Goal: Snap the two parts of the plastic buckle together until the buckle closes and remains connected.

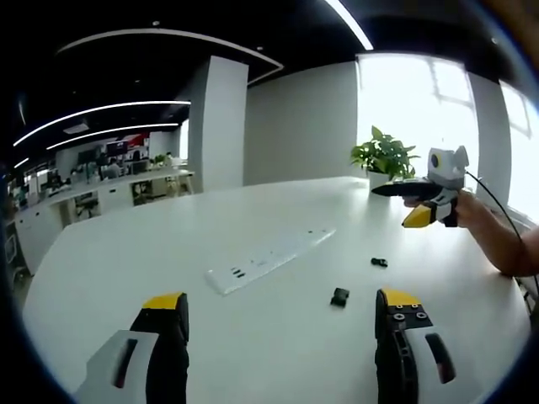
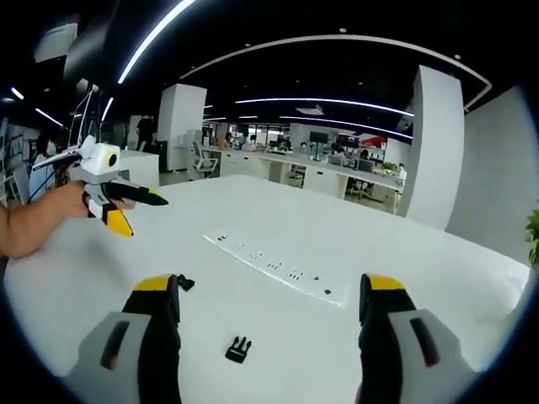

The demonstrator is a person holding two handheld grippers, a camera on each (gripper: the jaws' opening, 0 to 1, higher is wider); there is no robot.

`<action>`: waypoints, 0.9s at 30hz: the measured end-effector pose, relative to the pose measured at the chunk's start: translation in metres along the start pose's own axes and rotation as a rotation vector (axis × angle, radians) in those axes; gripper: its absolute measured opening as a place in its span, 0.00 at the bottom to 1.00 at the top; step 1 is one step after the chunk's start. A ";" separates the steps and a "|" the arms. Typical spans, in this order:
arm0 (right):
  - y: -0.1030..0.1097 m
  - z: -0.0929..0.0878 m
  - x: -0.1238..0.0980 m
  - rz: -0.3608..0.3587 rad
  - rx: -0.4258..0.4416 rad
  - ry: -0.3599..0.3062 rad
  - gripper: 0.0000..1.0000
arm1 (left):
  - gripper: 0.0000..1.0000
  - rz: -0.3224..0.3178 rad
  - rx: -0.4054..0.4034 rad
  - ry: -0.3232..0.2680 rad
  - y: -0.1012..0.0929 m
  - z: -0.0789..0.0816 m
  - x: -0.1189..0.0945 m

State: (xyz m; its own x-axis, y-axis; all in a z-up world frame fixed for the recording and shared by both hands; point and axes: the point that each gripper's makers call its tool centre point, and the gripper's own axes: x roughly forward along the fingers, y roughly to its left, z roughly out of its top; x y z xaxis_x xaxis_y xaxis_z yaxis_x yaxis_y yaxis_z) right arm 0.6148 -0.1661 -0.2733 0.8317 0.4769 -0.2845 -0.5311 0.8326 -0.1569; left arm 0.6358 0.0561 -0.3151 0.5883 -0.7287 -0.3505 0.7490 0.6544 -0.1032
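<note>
1. Across the white table (image 1: 278, 337), the left gripper view takes in a potted plant (image 1: 384, 155) at the far edge by the bright window, and a white column (image 1: 217, 122) further left with office desks beyond.
2. Looking the other way, the right gripper view has rows of desks and ceiling light strips in the distance, and a white column (image 2: 440, 147) on its right.
3. Both views show a long flat white power strip (image 1: 269, 257) lying on the tabletop, smooth and slightly glossy, with small dark sockets along it (image 2: 278, 268).
4. The left gripper (image 1: 282, 316) has its black, yellow-tipped jaws spread wide and holds nothing; seen from the other side (image 2: 126, 210), a hand grips it above the table, jaws apart.
5. The right gripper (image 2: 269, 299) is likewise wide open and empty; in the left gripper view it hangs (image 1: 425, 206) at the right, held by a bare forearm.
6. The pronged buckle part (image 2: 238, 348) lies on the table between the right gripper's jaws, black matte plastic, prongs pointing away to the upper right, long axis roughly along the jaws.
7. The other buckle part (image 2: 184, 283), small and black, sits just beside that view's left jaw; its heading is too small to tell.
8. In the left gripper view, one blocky black piece (image 1: 339, 296) lies left of the right jaw, another (image 1: 379, 262) farther off; they are apart.
</note>
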 end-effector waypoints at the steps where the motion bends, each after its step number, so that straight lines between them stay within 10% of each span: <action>1: 0.001 0.000 0.000 0.001 0.001 -0.001 0.89 | 0.93 -0.002 -0.001 -0.002 0.000 0.001 0.001; 27: -0.014 0.000 0.011 -0.026 0.011 0.004 0.88 | 0.92 -0.074 0.019 -0.002 -0.018 0.017 0.038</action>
State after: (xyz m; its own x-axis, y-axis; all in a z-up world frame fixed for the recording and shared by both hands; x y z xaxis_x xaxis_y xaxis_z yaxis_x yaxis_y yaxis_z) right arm 0.6315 -0.1726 -0.2744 0.8444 0.4542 -0.2842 -0.5078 0.8476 -0.1542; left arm 0.6504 0.0130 -0.3107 0.5321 -0.7751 -0.3408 0.7960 0.5951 -0.1107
